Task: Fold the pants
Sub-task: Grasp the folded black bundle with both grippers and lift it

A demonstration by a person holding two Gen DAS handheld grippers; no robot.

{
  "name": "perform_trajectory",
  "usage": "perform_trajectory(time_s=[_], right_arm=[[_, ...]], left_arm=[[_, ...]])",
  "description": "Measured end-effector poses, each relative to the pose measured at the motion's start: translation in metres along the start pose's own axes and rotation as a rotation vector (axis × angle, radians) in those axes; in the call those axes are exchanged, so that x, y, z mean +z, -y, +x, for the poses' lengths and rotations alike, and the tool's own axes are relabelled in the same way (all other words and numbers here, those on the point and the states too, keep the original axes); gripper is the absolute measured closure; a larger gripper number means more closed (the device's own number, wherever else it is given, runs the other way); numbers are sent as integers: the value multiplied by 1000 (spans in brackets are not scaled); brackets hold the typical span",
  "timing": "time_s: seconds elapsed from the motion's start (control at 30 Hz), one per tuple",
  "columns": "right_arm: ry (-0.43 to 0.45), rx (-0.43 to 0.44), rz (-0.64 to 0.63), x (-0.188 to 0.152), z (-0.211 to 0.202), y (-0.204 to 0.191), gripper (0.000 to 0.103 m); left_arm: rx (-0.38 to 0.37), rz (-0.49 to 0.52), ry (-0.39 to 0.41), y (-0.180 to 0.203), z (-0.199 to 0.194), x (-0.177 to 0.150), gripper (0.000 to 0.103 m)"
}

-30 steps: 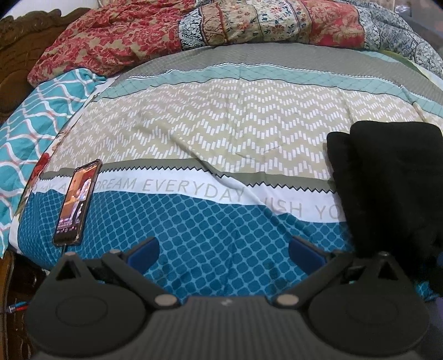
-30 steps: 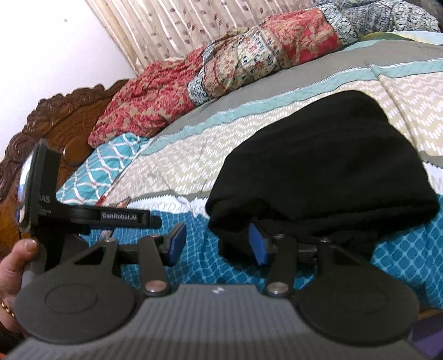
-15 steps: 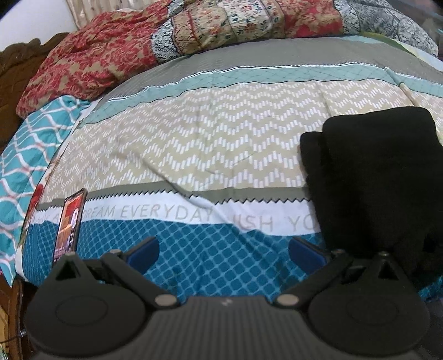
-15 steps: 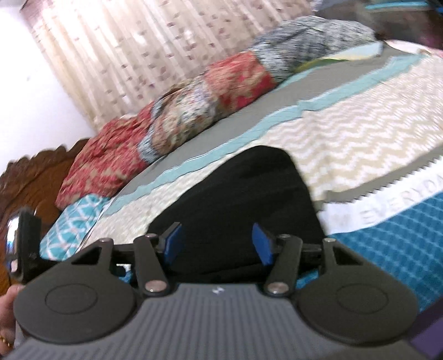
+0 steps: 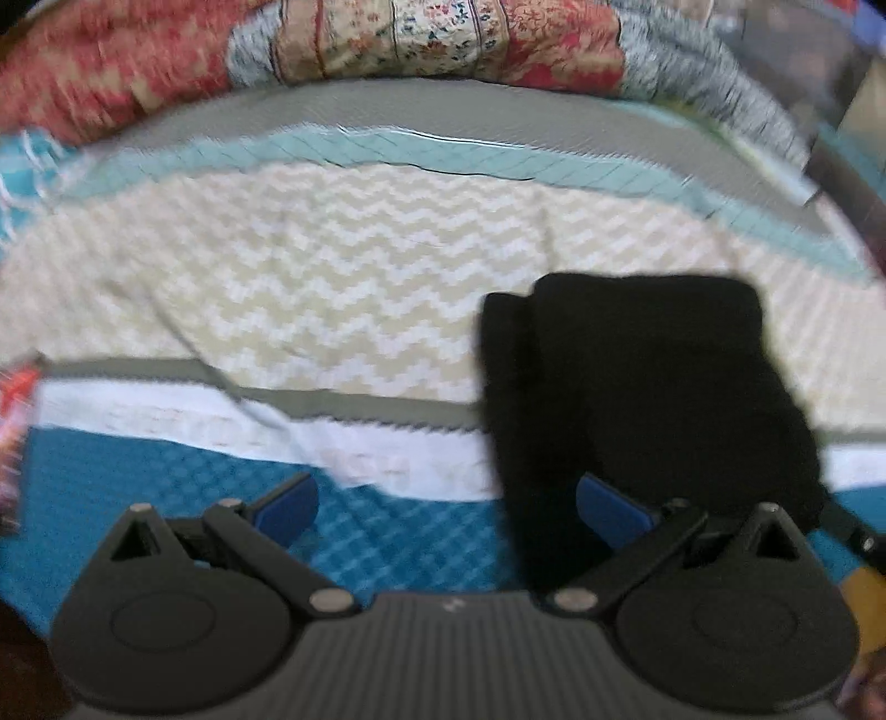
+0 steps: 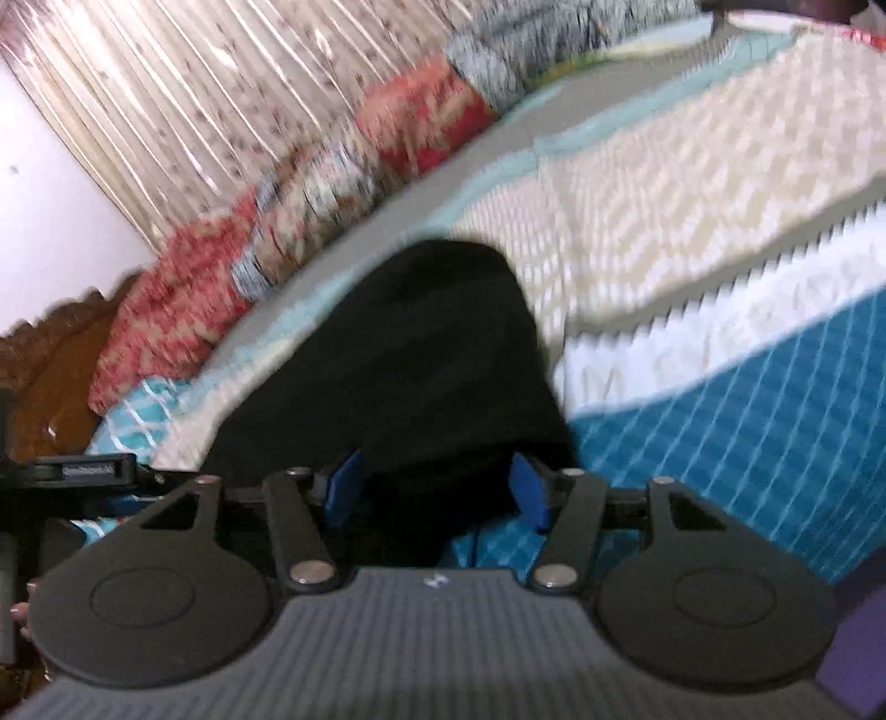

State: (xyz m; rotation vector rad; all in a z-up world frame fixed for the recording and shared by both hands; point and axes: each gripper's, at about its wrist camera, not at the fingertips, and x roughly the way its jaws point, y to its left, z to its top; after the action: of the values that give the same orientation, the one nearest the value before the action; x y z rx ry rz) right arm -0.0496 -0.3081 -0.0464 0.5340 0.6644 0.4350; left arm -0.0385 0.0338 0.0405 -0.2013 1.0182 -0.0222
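Patterned bedspread (image 5: pixel 310 288), curtain (image 6: pixel 232 83), wooden headboard (image 6: pixel 50 376).

One pair of black pants (image 5: pixel 637 387), folded into a single bundle, lies on one bedspread (image 5: pixel 310 277). Two grippers show: left gripper (image 5: pixel 446 501) and right gripper (image 6: pixel 434 487) (two blue pads each). One patchwork quilt (image 5: pixel 421 39) runs along the bedspread's far edge; one curtain (image 6: pixel 232 83).
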Motion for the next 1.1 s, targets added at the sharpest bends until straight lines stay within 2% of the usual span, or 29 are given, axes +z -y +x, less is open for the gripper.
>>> perform_trajectory(time_s=[0.07, 0.1, 0.13, 0.27, 0.43, 0.57, 0.77, 0.87, 0.93, 1.0, 1.03, 1.1], right_arm=[[18, 54, 16, 11, -8, 9, 29], [33, 66, 20, 15, -11, 12, 18], [56, 58, 16, 21, -14, 14, 14], [102, 119, 42, 42, -21, 24, 15], [111, 82, 59, 57, -3, 34, 15], [45, 101, 53, 61, 24, 42, 15], [-102, 138, 39, 56, 69, 48, 14], [-131, 213, 62, 55, 77, 50, 13], [-179, 261, 72, 55, 79, 41, 13], [-218, 289, 6, 49, 77, 25, 13], [-231, 274, -41, 45, 76, 18, 13], [-239, 227, -91, 37, 79, 12, 13]], left_arm=[[-83, -69, -8, -9, 5, 6, 0], [-113, -97, -15, -13, 10, 9, 0], [-142, -127, -28, -16, 16, 12, 0], [-242, -211, -76, -26, 36, 18, 0], [-318, -216, -130, -19, 64, 21, 0], [-351, -191, -161, -13, 83, 21, 0], [-462, -208, -204, -19, 106, 21, 0], [-548, -181, -211, -9, 109, 19, 0], [-541, -127, -192, 3, 105, 16, 1], [-552, -72, -173, 11, 100, 13, 1], [-542, -69, -170, 11, 101, 12, 2], [-523, -85, -173, 10, 104, 13, 9]])
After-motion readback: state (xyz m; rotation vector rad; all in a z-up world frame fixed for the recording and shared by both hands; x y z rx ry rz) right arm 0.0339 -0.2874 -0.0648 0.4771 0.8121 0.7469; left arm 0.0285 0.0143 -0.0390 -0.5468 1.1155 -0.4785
